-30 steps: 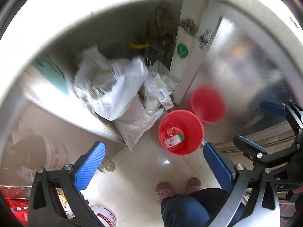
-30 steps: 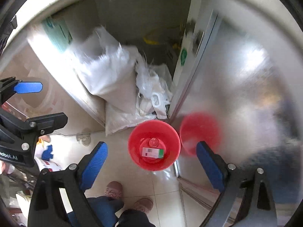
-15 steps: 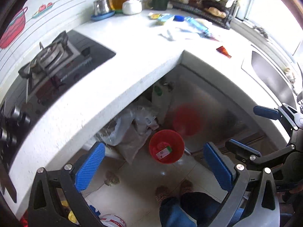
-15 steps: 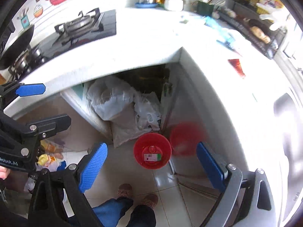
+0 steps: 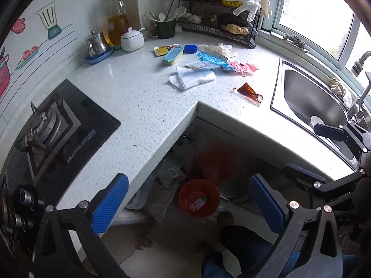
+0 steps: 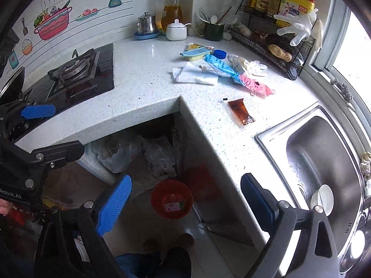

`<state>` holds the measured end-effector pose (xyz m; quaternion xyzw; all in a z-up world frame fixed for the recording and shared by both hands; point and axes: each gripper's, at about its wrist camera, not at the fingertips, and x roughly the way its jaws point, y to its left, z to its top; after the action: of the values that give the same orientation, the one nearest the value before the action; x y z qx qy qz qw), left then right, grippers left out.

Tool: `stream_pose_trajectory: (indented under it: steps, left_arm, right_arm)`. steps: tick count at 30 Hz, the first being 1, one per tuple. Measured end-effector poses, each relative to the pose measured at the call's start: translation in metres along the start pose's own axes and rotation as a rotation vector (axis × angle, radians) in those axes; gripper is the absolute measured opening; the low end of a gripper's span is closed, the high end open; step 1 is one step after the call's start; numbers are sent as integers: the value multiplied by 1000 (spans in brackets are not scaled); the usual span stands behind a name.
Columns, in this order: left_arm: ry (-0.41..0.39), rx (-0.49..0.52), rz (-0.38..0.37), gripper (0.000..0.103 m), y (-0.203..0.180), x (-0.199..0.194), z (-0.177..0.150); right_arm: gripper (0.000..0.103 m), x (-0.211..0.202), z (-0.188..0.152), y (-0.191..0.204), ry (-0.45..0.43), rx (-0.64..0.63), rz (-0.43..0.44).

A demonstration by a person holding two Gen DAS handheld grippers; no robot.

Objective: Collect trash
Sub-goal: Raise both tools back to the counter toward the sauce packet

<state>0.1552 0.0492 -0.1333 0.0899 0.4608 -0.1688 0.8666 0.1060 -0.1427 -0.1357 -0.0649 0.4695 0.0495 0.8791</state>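
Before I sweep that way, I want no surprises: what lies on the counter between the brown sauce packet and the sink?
Nothing: in both wrist views, bare speckled countertop runs from the brown sauce packet to the sink rim.

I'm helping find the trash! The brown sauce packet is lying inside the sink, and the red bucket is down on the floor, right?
Not quite. The brown sauce packet lies on the white counter beside the sink, not inside it; the right wrist view shows this. The red bucket is indeed down on the floor.

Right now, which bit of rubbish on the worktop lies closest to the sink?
The brown sauce sachet, lying alone near the sink; the white paper and the blue and pink wrappers cluster farther back.
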Motion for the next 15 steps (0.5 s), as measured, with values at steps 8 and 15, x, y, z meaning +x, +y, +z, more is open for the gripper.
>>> stream_pose_trajectory:
  steps: [8,15]
  left_arm:
    - [-13,20,-19,103,-1,29,52]
    - [23,-11,-10,103,0,77,99]
  right_arm:
    - [95,18,43,-38,-17,37,-13]
    - [95,60,82,-72,6,6,-1]
